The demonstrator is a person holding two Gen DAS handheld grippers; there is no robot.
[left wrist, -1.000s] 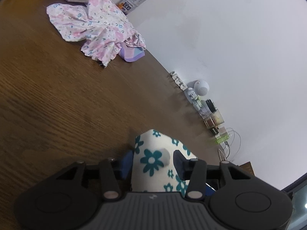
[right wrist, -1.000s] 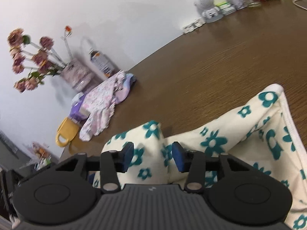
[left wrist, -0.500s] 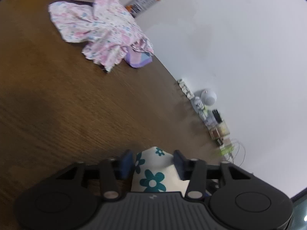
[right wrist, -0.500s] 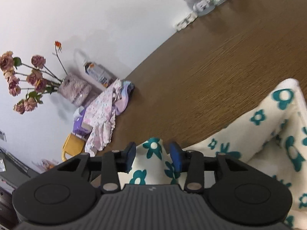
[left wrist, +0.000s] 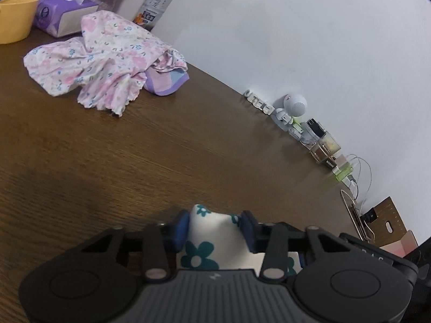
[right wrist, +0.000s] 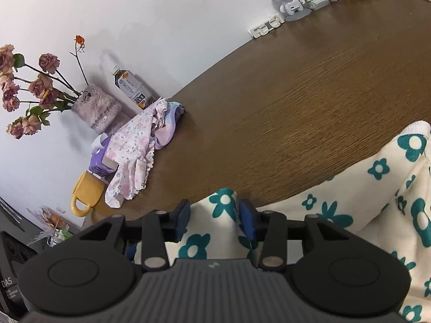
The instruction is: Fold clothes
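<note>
cloth (right wrist: 377,188): cream, teal flowers, rumpled on brown surface (left wrist: 161,148) | left tongs (left wrist: 214,227): opening, a fold between the pads | right tongs (right wrist: 214,216): opening, a fold between | pink floral garment (left wrist: 102,59): well apart, near wall

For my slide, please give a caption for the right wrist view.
Right gripper, jaws opening, around a fold of cream teal-flowered cloth on a wooden table.
</note>
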